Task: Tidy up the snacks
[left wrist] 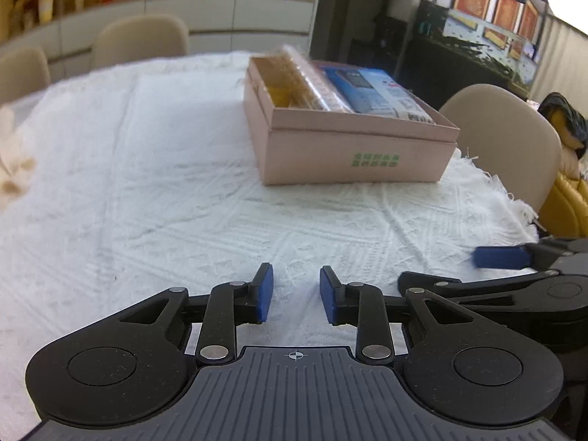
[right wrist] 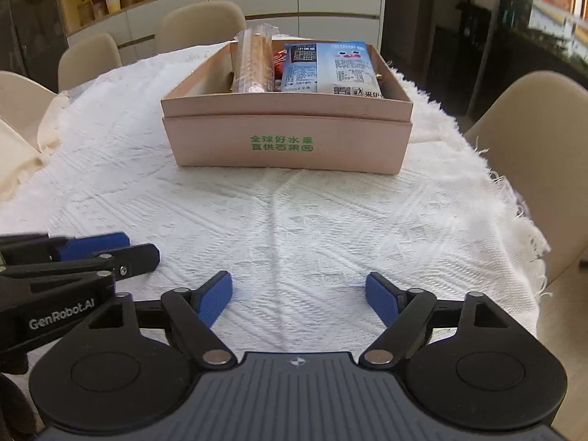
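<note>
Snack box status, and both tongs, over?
Left tongs and right tongs open, empty. Pink box holds snack packets. White tablecloth between, nothing blocking.

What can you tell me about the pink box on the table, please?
The pink box looks like cardboard, open-topped, its tray nested in a slightly wider base, with green printed characters on the front. It sits flat on the white tablecloth, holding a clear-wrapped biscuit roll and a blue-and-white snack bag. Neither gripper touches it.

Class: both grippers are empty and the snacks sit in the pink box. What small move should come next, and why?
Probably draw both grippers back: the clear biscuit tube and blue packet already lie in the pink box, and no loose snack shows on the white cloth.
</note>
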A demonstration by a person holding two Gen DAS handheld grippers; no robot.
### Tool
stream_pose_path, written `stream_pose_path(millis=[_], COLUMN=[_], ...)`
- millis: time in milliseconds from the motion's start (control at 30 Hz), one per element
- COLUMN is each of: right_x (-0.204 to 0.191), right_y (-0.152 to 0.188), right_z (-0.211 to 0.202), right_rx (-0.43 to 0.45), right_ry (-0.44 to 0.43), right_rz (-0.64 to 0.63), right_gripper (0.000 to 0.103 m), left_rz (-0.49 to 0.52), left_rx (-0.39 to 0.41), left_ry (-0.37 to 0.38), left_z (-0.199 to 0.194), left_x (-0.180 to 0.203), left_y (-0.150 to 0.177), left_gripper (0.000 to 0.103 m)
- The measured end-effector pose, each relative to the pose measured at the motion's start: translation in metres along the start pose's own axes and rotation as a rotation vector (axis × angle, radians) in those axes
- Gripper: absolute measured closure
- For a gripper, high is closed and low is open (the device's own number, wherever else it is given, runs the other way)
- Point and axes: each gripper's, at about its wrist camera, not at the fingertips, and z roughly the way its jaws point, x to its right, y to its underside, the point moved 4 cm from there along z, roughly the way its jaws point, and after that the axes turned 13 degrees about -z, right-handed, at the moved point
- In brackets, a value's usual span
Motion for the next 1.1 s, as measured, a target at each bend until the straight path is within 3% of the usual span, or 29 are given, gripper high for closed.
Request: stream_pose_path(millis=[67, 100, 300, 700, 1100], right_x=[0.003, 0.007, 0.014, 0.006, 0.006], right_y=[0.004, 0.007, 0.019, 0.03, 0.03], right_z=[0.004, 0.006, 0.003, -0.003, -0.003], right_rx=[0.003, 0.005, 0.079, 0.142, 0.146], right_ry=[0.038, 0.054, 0.042, 0.104, 0.103], right_rz=[0.017, 0.039, 0.039, 0.075, 0.076], right_gripper=[0.001, 0.0, 0.0, 0.0, 0.0], left_rz=[0.001, 0.003, 0.09, 0.049, 0.051], left_rx=[0.037, 0.052, 0.094, 0.093, 0.094], left_ry=[-0.01, -0.01, -0.057, -0.049, -0.049], left_z=[-0.003, -0.004, -0.005, -0.007, -0.007], left_x=[0.001, -0.001, 0.01, 0.006, 0.005], left_y=[0.004, 0.007, 0.016, 0.019, 0.019], left_gripper=[0.074, 0.074, 0.074, 0.074, 0.074])
